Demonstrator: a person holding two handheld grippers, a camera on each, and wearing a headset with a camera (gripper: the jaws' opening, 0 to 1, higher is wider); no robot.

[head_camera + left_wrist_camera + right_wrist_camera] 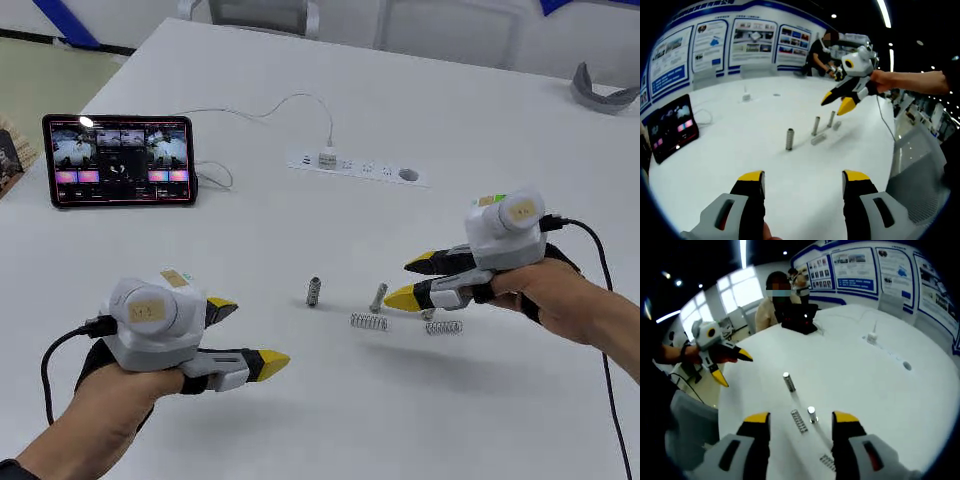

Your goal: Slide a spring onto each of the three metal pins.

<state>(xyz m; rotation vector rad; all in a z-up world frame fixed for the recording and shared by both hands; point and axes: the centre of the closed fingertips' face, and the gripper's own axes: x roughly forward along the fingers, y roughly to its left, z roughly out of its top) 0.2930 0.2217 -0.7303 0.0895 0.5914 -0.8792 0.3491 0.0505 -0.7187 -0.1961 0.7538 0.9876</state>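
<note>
Three pins stand upright in a loose row near the middle of the white table (300, 90), spaced so each can be reached on its own. The left pin (314, 291) looks ribbed, so it probably carries a spring already. The middle pin (379, 297) is bare, and the third pin (831, 119) stands just beyond it in the left gripper view. Two loose springs lie flat on the table: one spring (369, 321) at 6 o'clock of the middle pin, the other spring (444, 326) further toward 3 o'clock.

The right gripper (410, 280) hovers at 3 o'clock of the middle pin, its fingers spread wide and empty. Its tips point at the pins, likely lining up to pick a spring. The left gripper (250, 332) hangs at 8 o'clock, well apart, fingers also wide and empty, which leaves the work area free. A tablet (120, 160) and a power strip (355, 167) sit toward 10 and 12 o'clock, out of the way.
</note>
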